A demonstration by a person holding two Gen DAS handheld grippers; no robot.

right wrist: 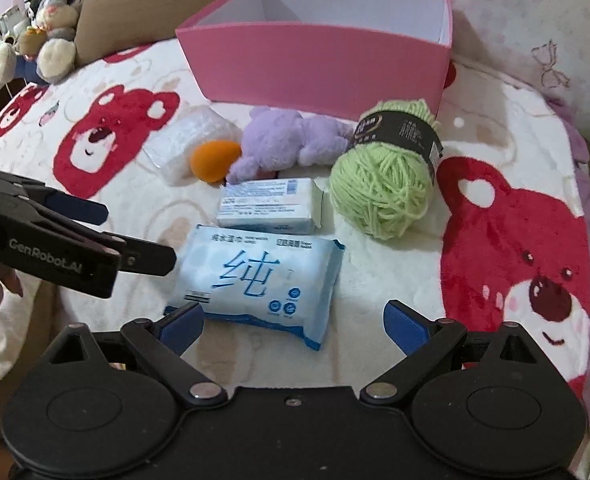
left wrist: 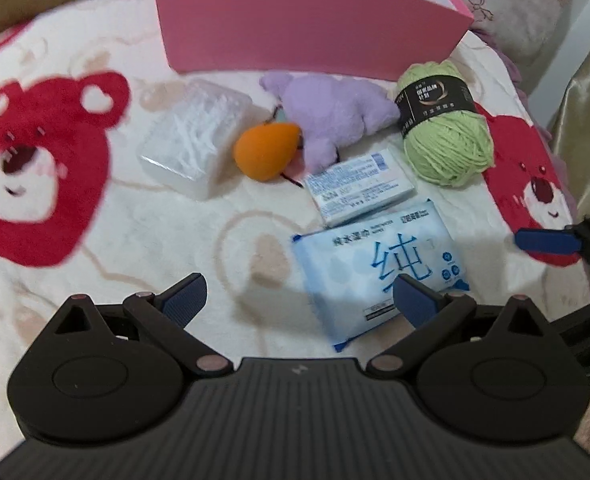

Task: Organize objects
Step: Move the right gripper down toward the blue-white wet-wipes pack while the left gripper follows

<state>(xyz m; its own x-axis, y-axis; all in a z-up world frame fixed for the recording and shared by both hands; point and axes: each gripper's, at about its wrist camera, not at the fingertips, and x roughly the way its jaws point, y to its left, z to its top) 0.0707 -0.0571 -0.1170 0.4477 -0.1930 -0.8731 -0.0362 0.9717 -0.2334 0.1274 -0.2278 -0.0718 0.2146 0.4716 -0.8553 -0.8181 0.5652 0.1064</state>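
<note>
Wet wipes pack (right wrist: 255, 280) before open right tool (right wrist: 293, 322)

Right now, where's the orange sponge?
On the blanket, centre-left in both views: the sponge lies between the clear box on its left and the purple plush, in front of the pink box.

Fleece blanket (right wrist: 375, 264) fuzzy; wipes pack (right wrist: 255, 276) glossy plastic; box (right wrist: 315, 68) matt card; yarn (right wrist: 379, 192) woolly.
</note>
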